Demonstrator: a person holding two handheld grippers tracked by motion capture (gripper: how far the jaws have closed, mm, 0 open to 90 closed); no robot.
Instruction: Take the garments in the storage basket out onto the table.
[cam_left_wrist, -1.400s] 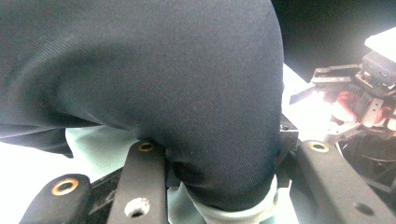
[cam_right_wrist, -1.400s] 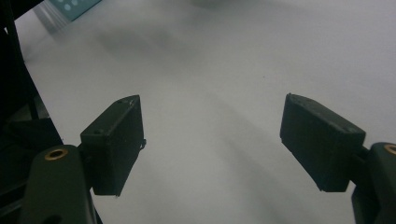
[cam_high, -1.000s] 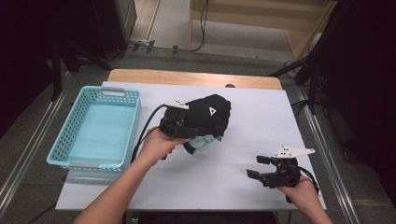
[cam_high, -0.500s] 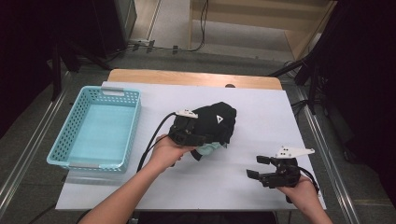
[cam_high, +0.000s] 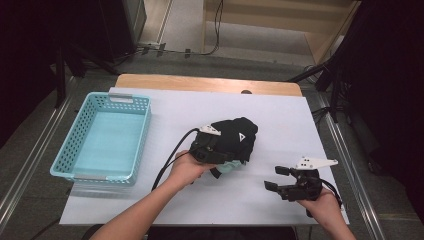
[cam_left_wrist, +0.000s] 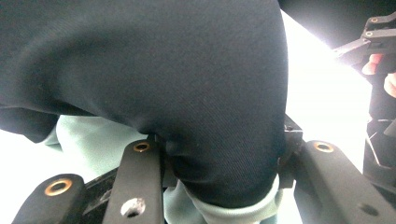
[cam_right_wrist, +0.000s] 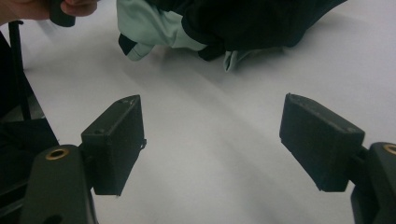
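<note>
1. Right gripper (cam_high: 280, 180): low right of the high view, resting over bare table, jaws spread wide with nothing between them. Best kept there, apart and ready, well clear of the cloth.

2. Left gripper (cam_high: 220, 150): middle of the high view, pressed into the near edge of the black garment (cam_high: 235, 140). In the left gripper view, dark cloth (cam_left_wrist: 187, 93) bulging between the two black jaws, with a pale green lining (cam_left_wrist: 93, 140) peeking out beneath. Jaws appear clamped on a thick fold, though the exact pinch point is buried in fabric and hard to confirm.

3. Garment: bunched in a heap at the table's centre, right of the basket, apart from it. Pale green edge also visible at the top of the right gripper view (cam_right_wrist: 149, 28).

4. For a good lift: hold the clamp firm, raise straight up until the trailing cloth leaves the table (cam_high: 300, 115), then carry left. Avoid dragging, since loose folds could catch.

5. Cable (cam_high: 172, 155) trailing from the left gripper toward the bottom of the frame: worth keeping out from under the cloth.

6. Blue basket (cam_high: 65, 155): left side of the high view, empty, likely the place for the garment. Aim for its middle, lower the bundle past the rim, and only then part the jaws.
</note>
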